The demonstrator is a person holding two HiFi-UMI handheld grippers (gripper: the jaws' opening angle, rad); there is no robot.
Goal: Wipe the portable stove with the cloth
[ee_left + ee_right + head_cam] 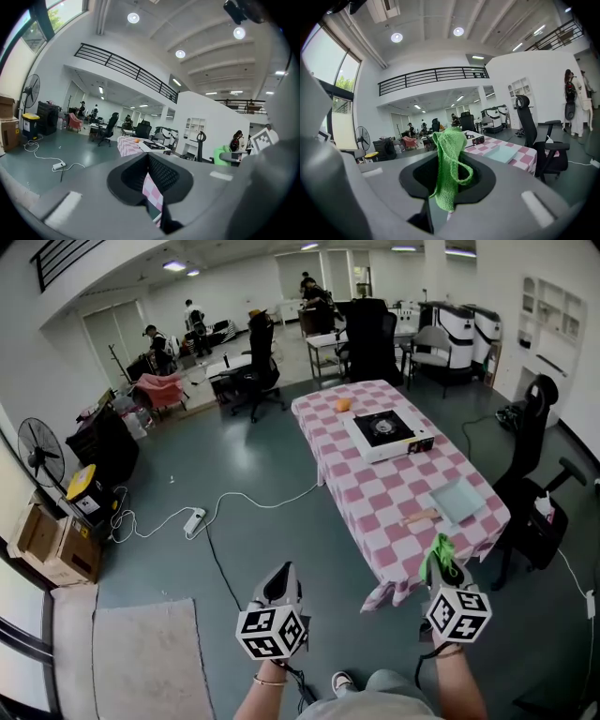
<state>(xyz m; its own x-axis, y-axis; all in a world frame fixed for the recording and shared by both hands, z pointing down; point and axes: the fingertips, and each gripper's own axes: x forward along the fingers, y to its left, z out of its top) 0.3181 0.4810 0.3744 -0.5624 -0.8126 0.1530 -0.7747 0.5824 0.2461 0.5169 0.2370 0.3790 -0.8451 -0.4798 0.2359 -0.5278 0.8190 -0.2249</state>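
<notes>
The portable stove (389, 432) sits on the long table (375, 493) with the pink-and-white checked cover, on its far half and close to the right edge, well apart from both grippers; a black office chair (530, 432) stands beside that right edge; a pale blue tray (457, 500) lies flat near the table's near right corner, and just left of it we see a small wooden-handled tool (422, 517) whose kind we cannot tell; a small orange thing (343, 404) rests toward the far left corner. We hold both grippers over the grey floor (187, 484), short of the table's near end; the left gripper (281, 570) has its jaws pressed together with nothing between them, only a sliver of the checked cover showing past them; the right gripper (442, 564) pinches the green cloth (449, 164), which stands up above the jaw tips and hangs in a loop down one side.
</notes>
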